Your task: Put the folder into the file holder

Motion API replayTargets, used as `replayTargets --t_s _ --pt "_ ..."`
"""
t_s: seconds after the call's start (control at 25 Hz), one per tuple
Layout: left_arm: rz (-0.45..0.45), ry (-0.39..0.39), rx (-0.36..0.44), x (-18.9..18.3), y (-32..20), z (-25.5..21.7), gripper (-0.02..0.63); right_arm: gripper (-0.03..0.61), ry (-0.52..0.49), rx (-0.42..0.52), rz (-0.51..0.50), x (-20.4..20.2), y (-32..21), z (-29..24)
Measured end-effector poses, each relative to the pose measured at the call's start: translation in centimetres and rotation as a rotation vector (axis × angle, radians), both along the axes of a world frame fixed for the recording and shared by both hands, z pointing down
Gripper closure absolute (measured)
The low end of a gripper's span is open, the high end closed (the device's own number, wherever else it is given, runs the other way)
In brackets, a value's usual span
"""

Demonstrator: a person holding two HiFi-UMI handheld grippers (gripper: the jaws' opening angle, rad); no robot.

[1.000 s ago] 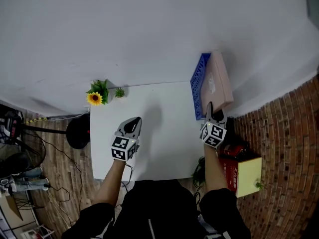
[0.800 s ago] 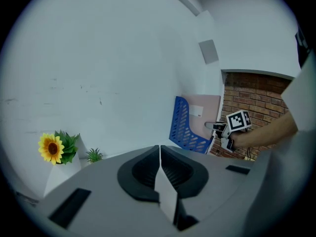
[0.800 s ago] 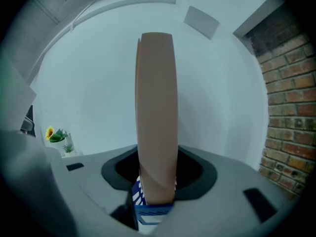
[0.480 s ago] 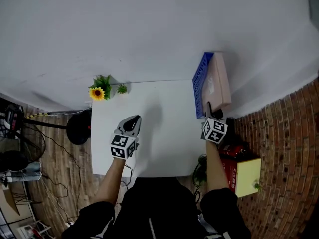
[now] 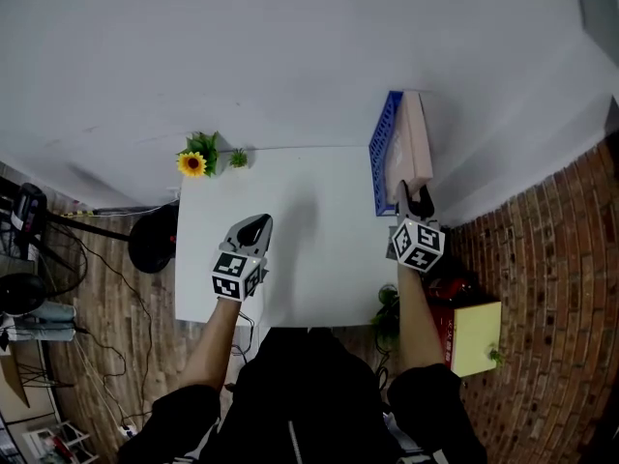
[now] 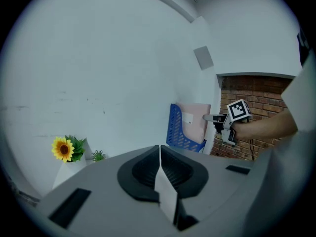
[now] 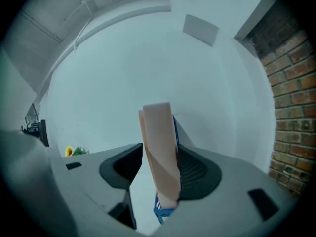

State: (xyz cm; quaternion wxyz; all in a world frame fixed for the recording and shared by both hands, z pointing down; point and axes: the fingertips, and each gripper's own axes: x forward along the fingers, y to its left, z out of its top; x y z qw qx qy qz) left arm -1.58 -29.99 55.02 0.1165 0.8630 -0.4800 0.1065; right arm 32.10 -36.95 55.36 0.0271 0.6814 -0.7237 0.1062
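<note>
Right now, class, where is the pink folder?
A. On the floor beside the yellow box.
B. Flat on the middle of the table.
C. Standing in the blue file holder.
C: the folder stands upright in the file holder at the right edge of the table.

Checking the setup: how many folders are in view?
1: the pink folder stands in the blue file holder at the table's far right corner. None visible elsewhere.
</note>
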Motion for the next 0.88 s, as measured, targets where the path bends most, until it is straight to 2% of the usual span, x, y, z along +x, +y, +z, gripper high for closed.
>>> replayTargets --t_s 0.32,0.64,0.88 --pt "-0.014 -0.001 0.064 -0.1 3.5 -2.9 0.586 0.383 0.008 0.024 -0.069 -2.1 4.5 -3.8" --pt "0.016 0.007 0.111 -0.3 3.9 -5.0 0.586 0.492 0.022 0.006 -0.103 -3.2 8.5 -4.9" --pt "0.060 0.013 0.139 -0.6 3.4 -6.3 0.586 0.561 0.029 0.003 -0.088 -4.1 11.0 -5.8"
